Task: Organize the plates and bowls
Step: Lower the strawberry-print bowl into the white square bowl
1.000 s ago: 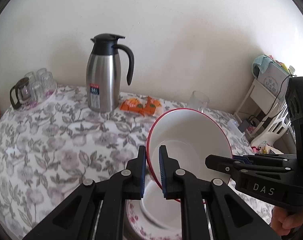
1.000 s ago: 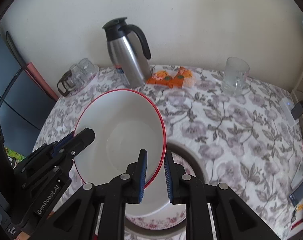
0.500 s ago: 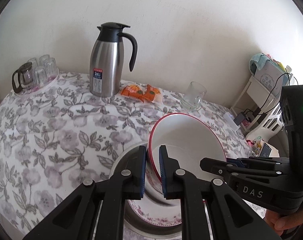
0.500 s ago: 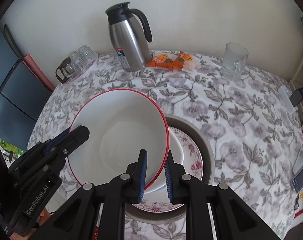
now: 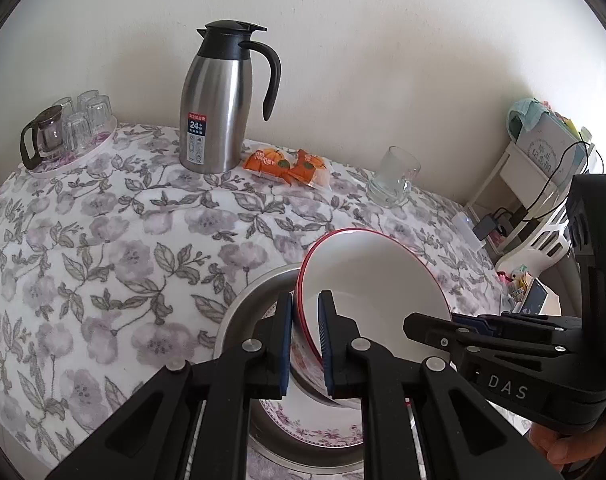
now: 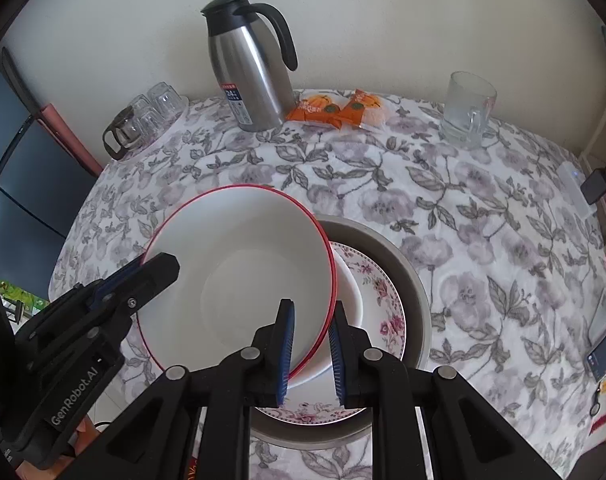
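A white bowl with a red rim (image 5: 367, 280) (image 6: 247, 272) is held tilted between both grippers. My left gripper (image 5: 305, 340) is shut on its left rim; my right gripper (image 6: 311, 344) is shut on its right rim. Each gripper also shows in the other's view, the right one (image 5: 427, 326) and the left one (image 6: 159, 270). The bowl hangs just above a stack: a grey metal basin (image 6: 415, 280) (image 5: 243, 304) holding a floral plate (image 6: 383, 296) and a white bowl (image 6: 349, 292). The stack's middle is hidden by the held bowl.
On the floral tablecloth (image 5: 103, 240) stand a steel thermos jug (image 5: 219, 104), orange snack packets (image 5: 287, 166), a glass mug (image 5: 393, 180) and a tray of glasses (image 5: 67, 132). A white shelf (image 5: 543, 184) with clutter stands off the table's right edge.
Both grippers have lowered the red-rimmed bowl toward the stack and tipped it flatter. Both cameras have pulled back, so more of the table shows.
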Demonstrator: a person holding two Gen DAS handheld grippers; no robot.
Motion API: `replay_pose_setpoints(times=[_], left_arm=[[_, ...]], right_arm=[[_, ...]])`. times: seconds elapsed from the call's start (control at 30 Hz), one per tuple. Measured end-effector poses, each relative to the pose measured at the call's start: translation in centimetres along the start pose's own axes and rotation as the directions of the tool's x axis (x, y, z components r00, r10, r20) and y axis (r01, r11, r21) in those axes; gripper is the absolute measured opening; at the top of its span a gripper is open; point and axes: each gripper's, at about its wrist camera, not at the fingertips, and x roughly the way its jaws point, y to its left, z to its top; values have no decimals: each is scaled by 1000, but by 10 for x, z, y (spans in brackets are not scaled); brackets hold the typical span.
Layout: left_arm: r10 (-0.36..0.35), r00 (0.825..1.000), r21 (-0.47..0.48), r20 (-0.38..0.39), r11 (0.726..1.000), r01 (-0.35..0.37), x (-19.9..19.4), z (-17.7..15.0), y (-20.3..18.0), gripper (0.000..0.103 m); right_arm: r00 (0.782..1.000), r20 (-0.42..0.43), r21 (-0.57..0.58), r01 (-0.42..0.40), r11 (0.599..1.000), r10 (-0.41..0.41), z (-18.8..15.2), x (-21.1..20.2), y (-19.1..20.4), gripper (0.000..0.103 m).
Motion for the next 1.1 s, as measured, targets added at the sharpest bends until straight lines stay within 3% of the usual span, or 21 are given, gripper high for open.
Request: replay_pose_setpoints(times=[0.37, 0.7, 1.1], left_arm=[[7, 998, -8, -68, 1000, -7, 22, -6, 0, 13], [11, 998, -9, -66, 1000, -11, 24, -6, 0, 13], [-4, 999, -43, -46, 999, 2, 14, -6, 0, 17]], right_arm=[[1000, -5, 50, -5, 999, 6, -4, 7, -11, 19], [1000, 8, 55, -5, 998, 4, -6, 6, -10, 20], [993, 116, 122, -30, 992, 16, -22, -11, -18, 26]])
